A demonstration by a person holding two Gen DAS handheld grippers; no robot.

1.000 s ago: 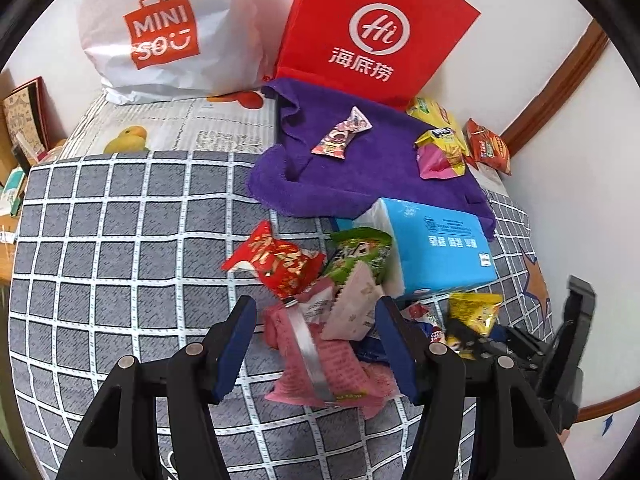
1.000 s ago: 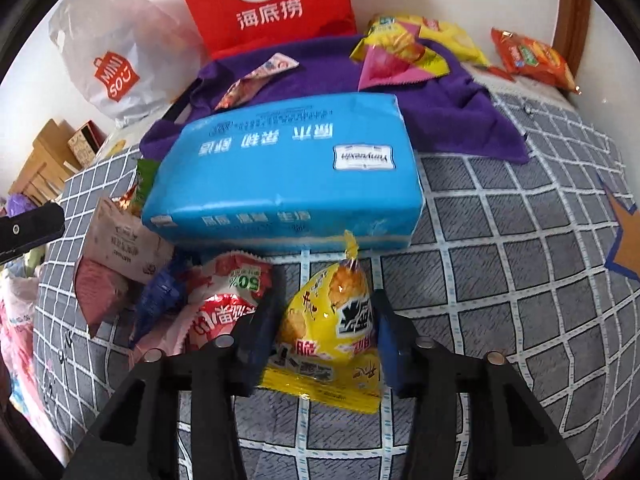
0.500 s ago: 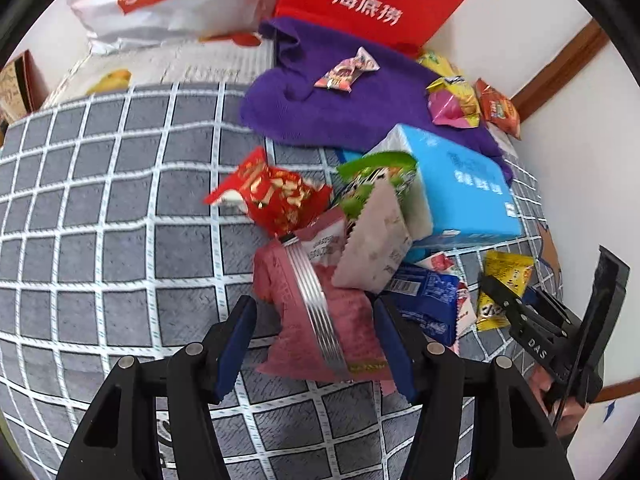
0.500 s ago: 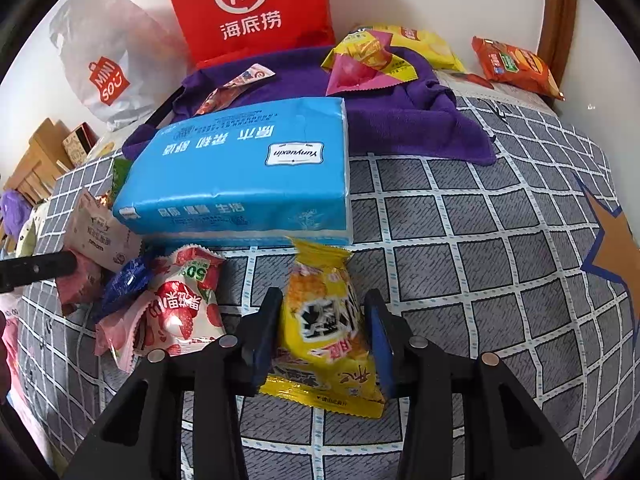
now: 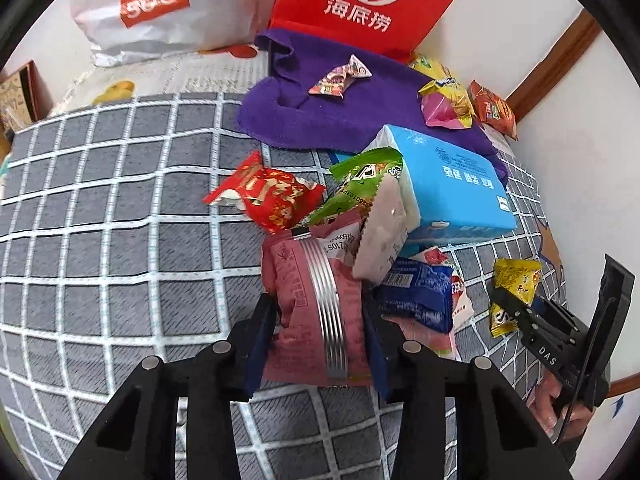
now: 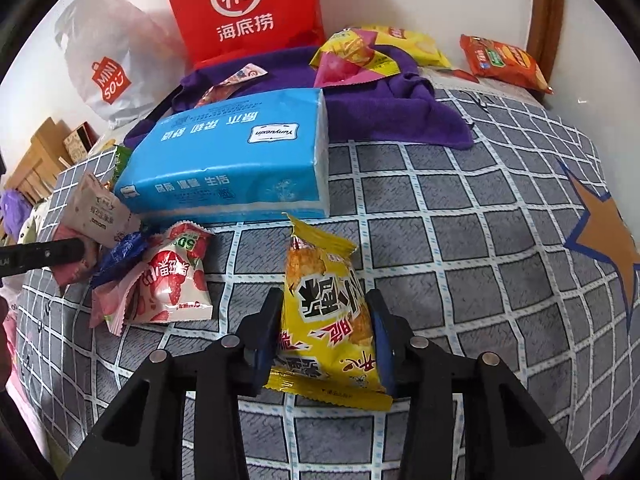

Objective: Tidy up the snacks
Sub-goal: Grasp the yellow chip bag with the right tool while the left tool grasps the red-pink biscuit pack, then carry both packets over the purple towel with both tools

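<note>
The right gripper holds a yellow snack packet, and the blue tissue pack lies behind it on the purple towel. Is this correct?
Not quite. The right wrist view shows the blue tissue pack mostly on the grey checked cover, in front of the purple towel. The right gripper does hold the yellow snack packet.

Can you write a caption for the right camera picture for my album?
Right gripper pinching a yellow snack near a blue tissue pack.
</note>
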